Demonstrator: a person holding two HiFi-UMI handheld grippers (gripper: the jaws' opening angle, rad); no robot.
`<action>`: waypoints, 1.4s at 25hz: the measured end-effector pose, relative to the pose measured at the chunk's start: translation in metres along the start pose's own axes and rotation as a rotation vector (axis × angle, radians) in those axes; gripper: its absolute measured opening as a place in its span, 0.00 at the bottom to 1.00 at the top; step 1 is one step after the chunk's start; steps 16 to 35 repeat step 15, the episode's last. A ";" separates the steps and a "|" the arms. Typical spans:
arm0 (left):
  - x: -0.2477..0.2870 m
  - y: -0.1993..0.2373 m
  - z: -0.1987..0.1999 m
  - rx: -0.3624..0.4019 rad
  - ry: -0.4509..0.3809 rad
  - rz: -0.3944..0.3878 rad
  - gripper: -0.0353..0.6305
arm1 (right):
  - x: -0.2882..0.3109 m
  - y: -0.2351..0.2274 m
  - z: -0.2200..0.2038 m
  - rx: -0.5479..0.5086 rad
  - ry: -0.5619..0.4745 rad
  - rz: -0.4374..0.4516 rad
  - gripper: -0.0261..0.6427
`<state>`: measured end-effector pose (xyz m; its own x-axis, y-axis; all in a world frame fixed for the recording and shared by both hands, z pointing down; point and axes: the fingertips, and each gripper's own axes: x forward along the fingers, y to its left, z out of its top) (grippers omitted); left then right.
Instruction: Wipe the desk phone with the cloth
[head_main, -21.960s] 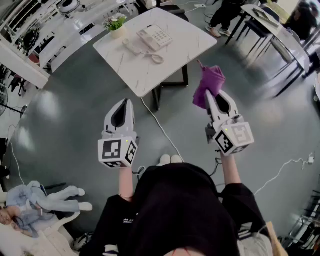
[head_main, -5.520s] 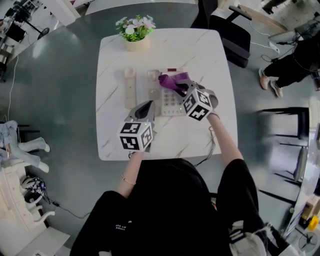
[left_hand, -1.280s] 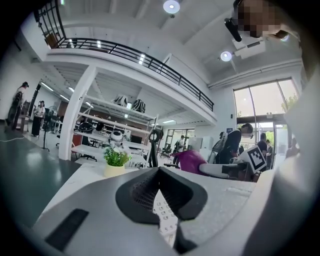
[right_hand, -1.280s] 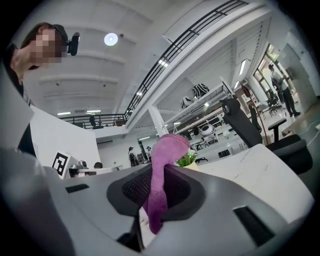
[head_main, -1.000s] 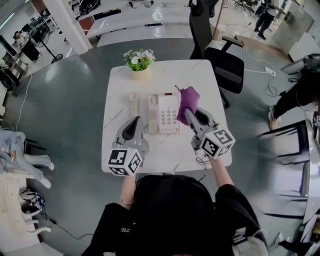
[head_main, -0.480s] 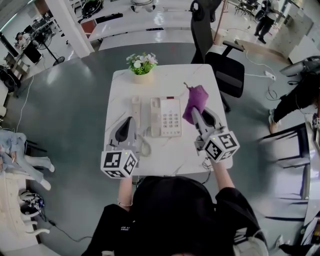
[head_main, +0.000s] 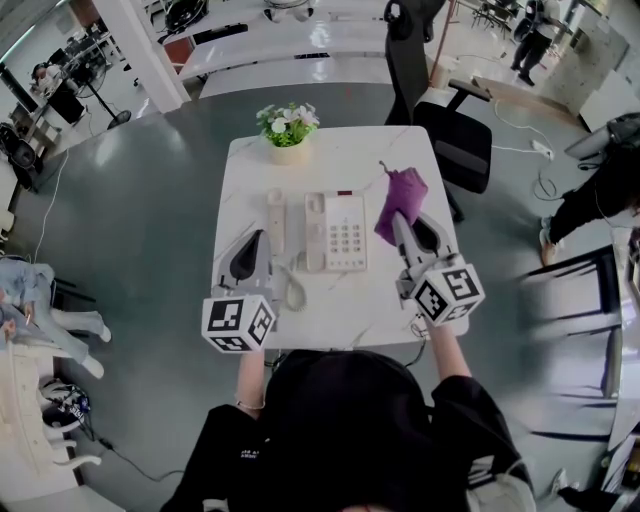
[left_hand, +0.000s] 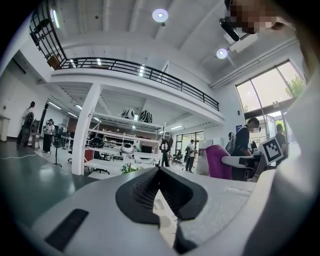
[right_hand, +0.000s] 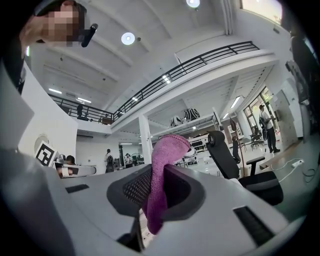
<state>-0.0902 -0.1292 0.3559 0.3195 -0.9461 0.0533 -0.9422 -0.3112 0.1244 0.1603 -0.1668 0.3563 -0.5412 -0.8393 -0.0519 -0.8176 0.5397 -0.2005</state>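
Head view: one phone (head_main: 340, 232) lies flat in the middle of the white table (head_main: 340, 160). Its one handset (head_main: 276, 220) is off the base, just beside it on the left, and the cord (head_main: 293, 290) loops toward the near edge. One plant (head_main: 288, 125) stands at the far edge. The one cloth (head_main: 400, 200) sticks out beyond the right gripper (head_main: 402, 225), above the table just right of the phone. The left gripper (head_main: 252, 248) hangs near the handset.

Left gripper view: the fingers (left_hand: 140, 192) are pressed together with nothing between them. A white part of the phone shows below them.

Right gripper view: the fingers (right_hand: 131, 192) are clamped on the cloth (right_hand: 162, 170), which bulges out ahead and hangs a short tail below.

The cloth looks soft, light and floppy, so only the bunch past the fingers will do the wiping, and it is best held short. The phone is probably stiff, light plastic that may slide on the smooth table. The left gripper could steady the base by its near edge. The loose handset will likely roll and drag its cord.
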 end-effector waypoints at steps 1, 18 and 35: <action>0.000 0.001 0.001 0.001 0.000 0.000 0.05 | 0.000 0.000 0.001 -0.002 0.000 -0.002 0.09; -0.001 0.007 -0.002 -0.001 0.011 0.014 0.05 | -0.002 0.000 -0.002 -0.024 0.017 -0.011 0.09; -0.001 0.007 -0.002 -0.001 0.011 0.014 0.05 | -0.002 0.000 -0.002 -0.024 0.017 -0.011 0.09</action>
